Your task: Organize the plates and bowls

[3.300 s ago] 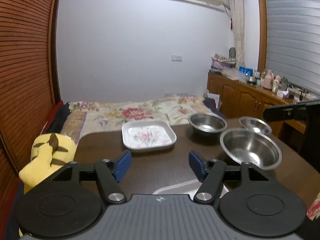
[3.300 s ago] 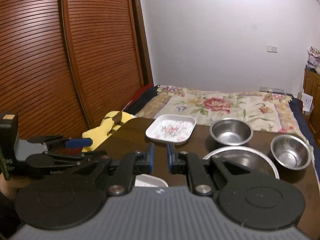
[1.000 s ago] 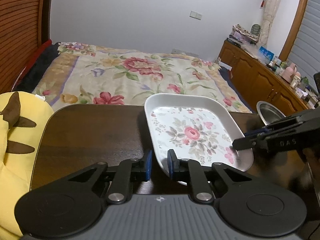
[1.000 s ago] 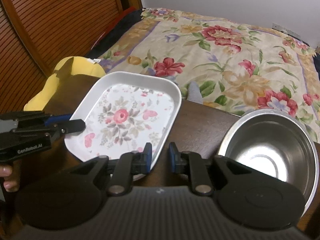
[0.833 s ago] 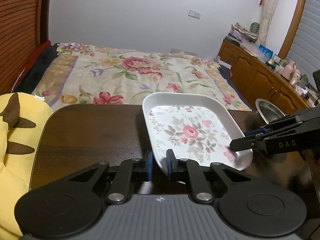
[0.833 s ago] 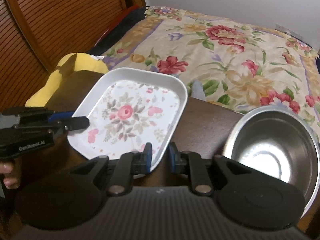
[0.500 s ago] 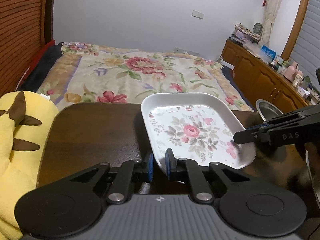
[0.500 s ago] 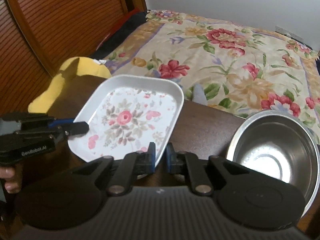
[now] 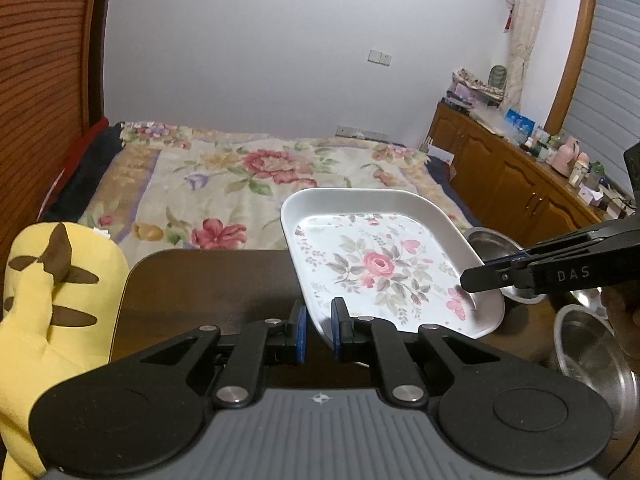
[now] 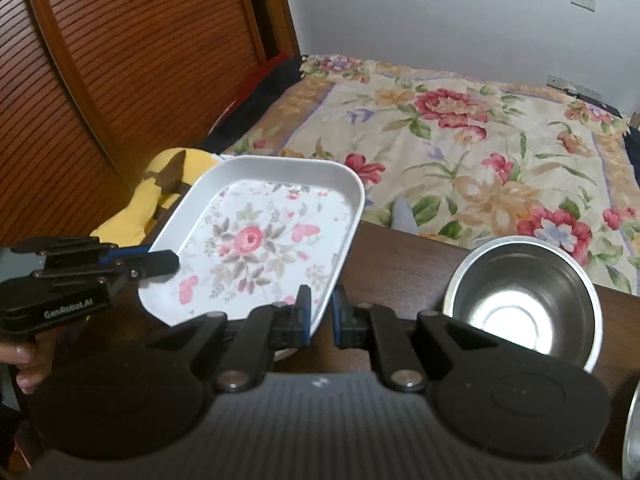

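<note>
Plate: a white flowered plate [image 9: 384, 268] with rounded corners, pink rose in the middle. It is tipped and up off the dark tabletop [image 9: 208, 284], its far edge showing over the bed.
Left gripper: the left gripper [image 9: 319, 330] is closed tight on the plate's near corner, at 6 o'clock in the left wrist view. In the right wrist view it pinches the plate's edge at 9 o'clock [image 10: 160, 262].
Right gripper: the right gripper [image 10: 320, 316] is closed tight on the plate's other near edge. In the left wrist view it comes in from 3 o'clock [image 9: 480, 278] and its tip is on the plate's rim.
Bowls: a shiny steel bowl [image 10: 524, 298] sits on the tabletop just beside the plate, at 3 o'clock in the right wrist view. A bigger steel bowl [image 9: 596, 352] is at 4 o'clock in the left wrist view.
Toy: a yellow plush toy [image 9: 48, 308] with brown marks sits at the tabletop's edge at 9 o'clock.
Bed: a bed with a flowered blanket [image 9: 240, 176] lies past the tabletop at 12 o'clock.
</note>
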Demonstrator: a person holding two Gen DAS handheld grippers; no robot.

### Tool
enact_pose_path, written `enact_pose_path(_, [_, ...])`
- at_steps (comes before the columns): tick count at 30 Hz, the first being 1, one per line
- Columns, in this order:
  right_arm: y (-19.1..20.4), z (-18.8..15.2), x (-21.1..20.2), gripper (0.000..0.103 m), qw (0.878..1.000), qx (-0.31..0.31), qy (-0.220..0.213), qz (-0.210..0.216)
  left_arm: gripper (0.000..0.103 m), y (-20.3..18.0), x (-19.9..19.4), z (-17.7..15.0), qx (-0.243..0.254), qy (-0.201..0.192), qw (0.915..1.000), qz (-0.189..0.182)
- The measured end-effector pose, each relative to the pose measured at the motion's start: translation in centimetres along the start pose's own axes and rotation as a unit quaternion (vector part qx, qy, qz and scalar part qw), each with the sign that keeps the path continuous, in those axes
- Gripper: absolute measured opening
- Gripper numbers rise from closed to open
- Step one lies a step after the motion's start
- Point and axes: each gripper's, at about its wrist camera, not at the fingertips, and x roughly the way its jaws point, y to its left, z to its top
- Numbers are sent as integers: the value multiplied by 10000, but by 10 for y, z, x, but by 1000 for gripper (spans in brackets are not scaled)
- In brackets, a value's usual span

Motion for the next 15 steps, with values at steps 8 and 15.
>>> enact_pose_path(8, [2,-12,-29,12,9998,37,-201,-35,14,-18,-26,-5,151,-133,9998,-41])
enact_pose_path(15, [4,-31,-51,12,9993,98,-364,-64,14,-35,-46,-15,307,-207,9992,-141])
